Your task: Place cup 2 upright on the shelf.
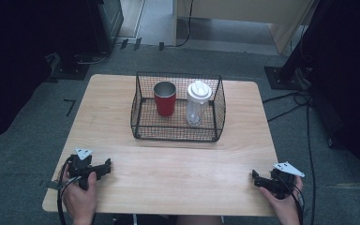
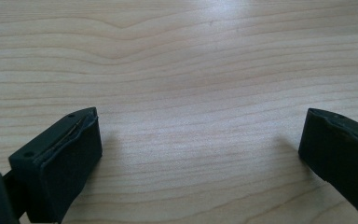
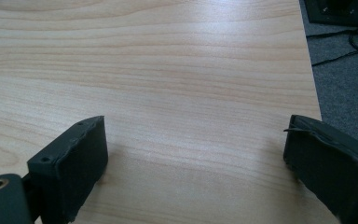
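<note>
**Both grippers resting at the near edge, cup and bottle waiting in the basket**

In the high view, a person is holding the left gripper [image 1: 107, 165] at the near left corner of the wooden table [image 1: 178, 168] and the right gripper [image 1: 255, 176] at the near right corner. Each one is lying low on the tabletop and pointing inward. Well apart from both, a black wire basket [image 1: 177, 133] is sitting at the far middle of the table. Inside it a red cup [image 1: 165, 99] is standing upright, just beside a clear bottle with a white lid [image 1: 197, 104], which is standing to the cup's right.

In the left gripper view, the left gripper [image 2: 200, 135] is showing its two black jaws standing wide apart, with bare wood grain lying between them and nothing gripped.

In the right gripper view, the right gripper [image 3: 196, 140] is likewise holding its jaws wide, empty over the tabletop, with the table's edge and grey carpet [image 3: 345, 70] showing at the upper right, where black cables [image 3: 354, 37] are trailing.
</note>
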Motion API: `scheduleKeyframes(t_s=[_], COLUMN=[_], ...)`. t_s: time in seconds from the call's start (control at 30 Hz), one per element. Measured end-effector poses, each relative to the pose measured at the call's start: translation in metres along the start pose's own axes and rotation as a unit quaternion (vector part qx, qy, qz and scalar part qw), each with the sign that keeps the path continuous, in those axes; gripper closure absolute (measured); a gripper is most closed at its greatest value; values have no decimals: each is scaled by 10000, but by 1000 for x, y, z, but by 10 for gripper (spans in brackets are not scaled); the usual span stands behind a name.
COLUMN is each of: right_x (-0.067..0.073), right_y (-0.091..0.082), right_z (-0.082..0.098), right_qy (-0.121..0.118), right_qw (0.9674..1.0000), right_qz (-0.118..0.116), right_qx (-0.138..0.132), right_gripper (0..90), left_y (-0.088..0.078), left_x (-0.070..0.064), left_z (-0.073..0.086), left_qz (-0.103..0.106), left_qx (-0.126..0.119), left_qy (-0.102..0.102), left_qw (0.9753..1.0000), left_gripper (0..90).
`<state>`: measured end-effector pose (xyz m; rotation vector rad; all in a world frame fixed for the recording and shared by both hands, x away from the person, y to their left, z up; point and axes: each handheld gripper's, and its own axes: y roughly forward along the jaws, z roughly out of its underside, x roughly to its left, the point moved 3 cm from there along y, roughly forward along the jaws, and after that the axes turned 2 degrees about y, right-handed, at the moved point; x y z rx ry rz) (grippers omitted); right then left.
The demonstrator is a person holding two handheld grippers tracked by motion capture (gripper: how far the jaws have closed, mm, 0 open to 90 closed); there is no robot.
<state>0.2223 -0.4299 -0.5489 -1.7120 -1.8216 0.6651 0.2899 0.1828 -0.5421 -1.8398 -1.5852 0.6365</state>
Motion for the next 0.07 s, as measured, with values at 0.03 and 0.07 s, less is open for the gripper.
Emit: scheduleKeyframes(t_s=[0.03, 0.07], right_x=[0, 0], right_y=[0, 0], right_z=[0, 0], right_qy=[2, 3], right_qw=[10000, 10000], right_qz=[1, 1], right_qx=[0, 0], right_gripper=[63, 62], left_y=[0, 0], left_x=[0, 0], left_z=[0, 0], left_qz=[1, 0], left_qx=[0, 0], left_qy=[0, 0], left_qw=[10000, 10000], left_gripper=[0, 0])
